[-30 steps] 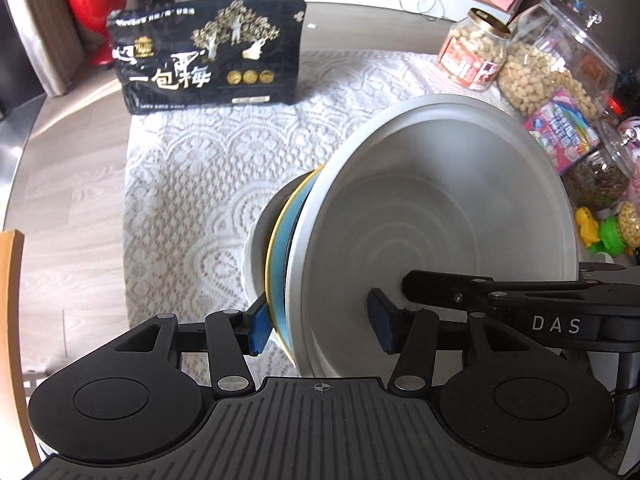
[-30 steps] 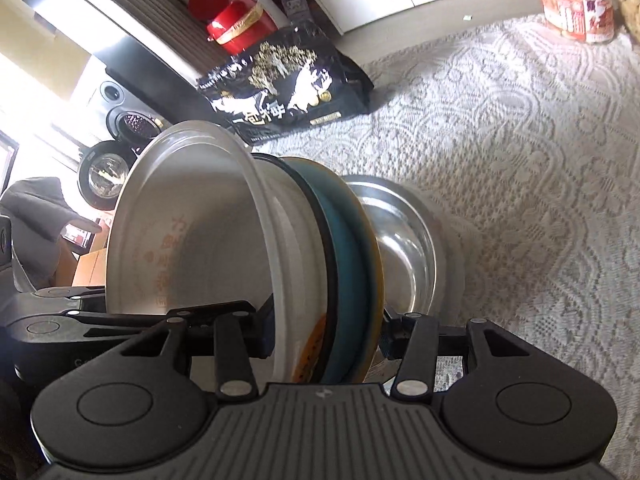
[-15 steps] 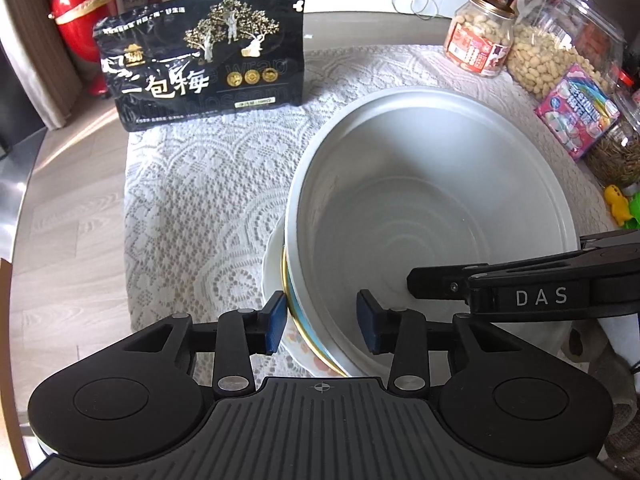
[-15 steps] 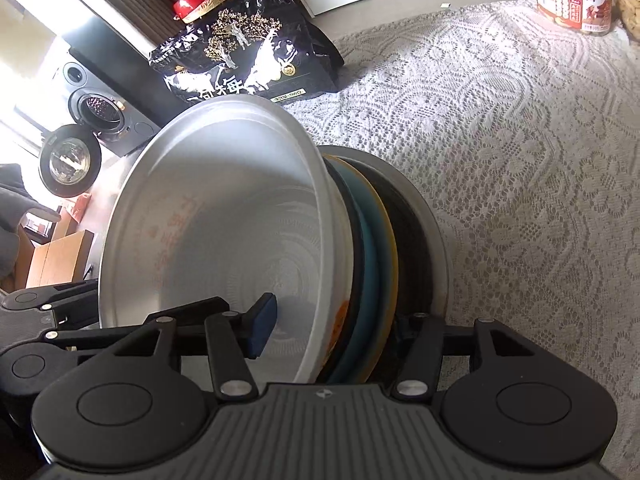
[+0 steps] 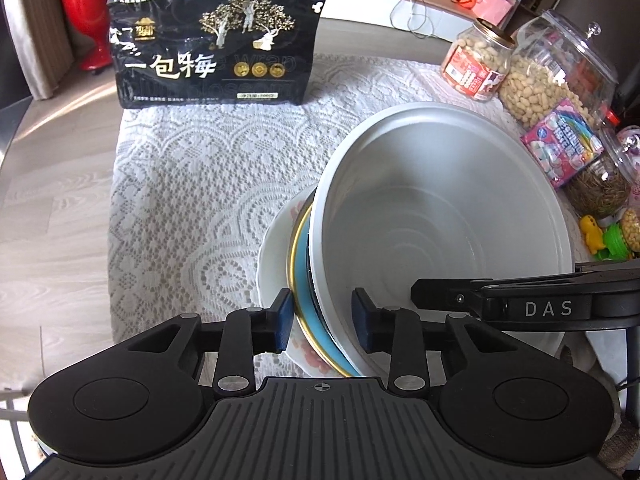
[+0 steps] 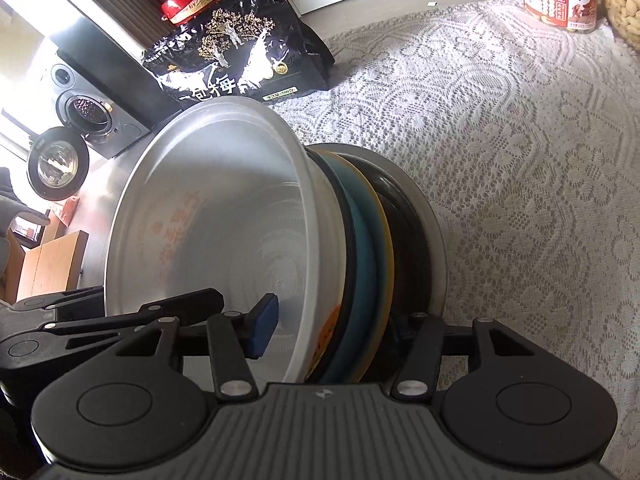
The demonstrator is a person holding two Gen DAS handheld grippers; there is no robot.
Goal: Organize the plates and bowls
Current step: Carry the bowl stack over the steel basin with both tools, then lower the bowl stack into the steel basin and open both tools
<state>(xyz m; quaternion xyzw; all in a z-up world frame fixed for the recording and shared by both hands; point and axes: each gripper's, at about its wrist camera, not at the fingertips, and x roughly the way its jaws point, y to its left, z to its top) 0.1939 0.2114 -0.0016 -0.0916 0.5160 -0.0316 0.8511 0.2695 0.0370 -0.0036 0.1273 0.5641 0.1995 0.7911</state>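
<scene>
A nested stack sits on the lace cloth: a white plastic bowl (image 5: 440,216) on top, a black rim, a blue plate with a yellow edge (image 5: 304,280), and a floral white plate (image 5: 276,248) below. In the right wrist view the white bowl (image 6: 224,216) tops the blue plate (image 6: 366,232), with a dark dish and a steel bowl (image 6: 434,232) beneath. My left gripper (image 5: 322,322) straddles the stack's near rim, its pads apart from it. My right gripper (image 6: 340,332) straddles the opposite rim, one finger inside the bowl, the other finger hidden behind the stack.
A black snack bag (image 5: 216,44) stands at the far edge of the cloth. Jars of nuts (image 5: 478,66), a large lidded jar (image 5: 560,76), a candy pack (image 5: 564,140) and small toys crowd the right side. Wood floor lies to the left.
The stack has been lowered from a steep tilt onto the steel bowl and cloth. Both grippers have widened around the rim.
</scene>
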